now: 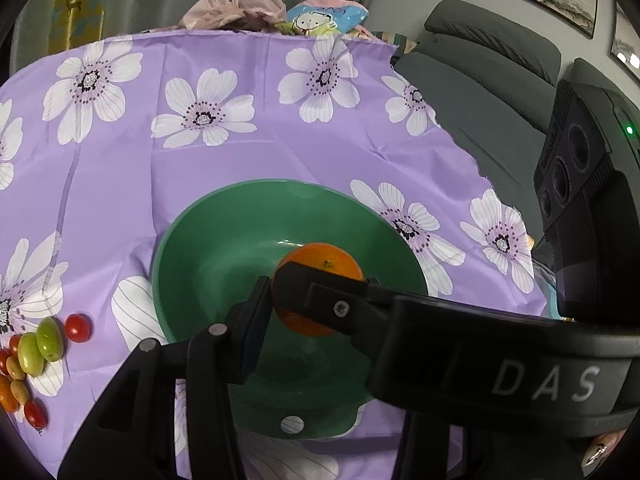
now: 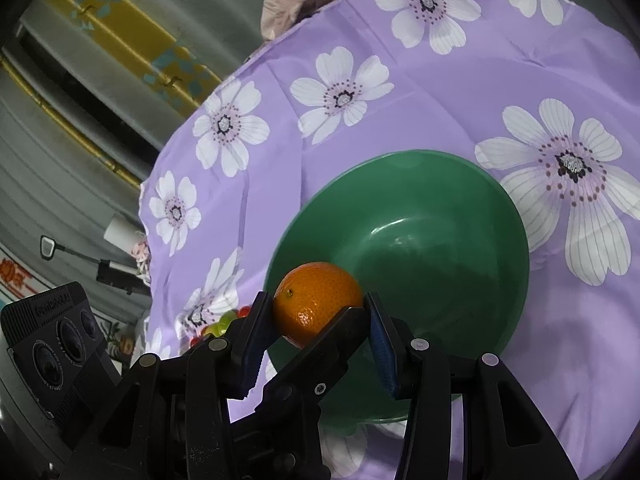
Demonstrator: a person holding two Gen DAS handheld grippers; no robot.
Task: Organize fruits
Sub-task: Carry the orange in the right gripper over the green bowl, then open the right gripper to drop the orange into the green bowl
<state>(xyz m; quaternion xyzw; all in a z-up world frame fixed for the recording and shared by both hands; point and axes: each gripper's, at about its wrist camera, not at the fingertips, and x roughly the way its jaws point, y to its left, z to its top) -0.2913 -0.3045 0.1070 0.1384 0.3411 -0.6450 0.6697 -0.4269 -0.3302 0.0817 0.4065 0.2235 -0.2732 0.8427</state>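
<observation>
A small orange [image 2: 318, 300] is held over the near rim of an empty green bowl [image 2: 440, 208] on a purple flowered cloth. My right gripper [image 2: 318, 312] is shut on the orange, one blue pad on each side. In the left wrist view the orange [image 1: 320, 264] and bowl [image 1: 224, 248] show too. My left gripper [image 1: 308, 300] crosses the right one at the orange, with a finger on each side; whether it grips is unclear. Small red, green and orange tomatoes [image 1: 36, 356] lie in a pile on the cloth at the left.
The purple flowered cloth [image 1: 120, 184] covers the table. Crumpled pink fabric [image 1: 236, 8] and a cartoon-print bag [image 1: 320, 20] lie at the far edge. A grey sofa [image 1: 480, 92] stands to the right. The table edge drops off at the left of the right wrist view.
</observation>
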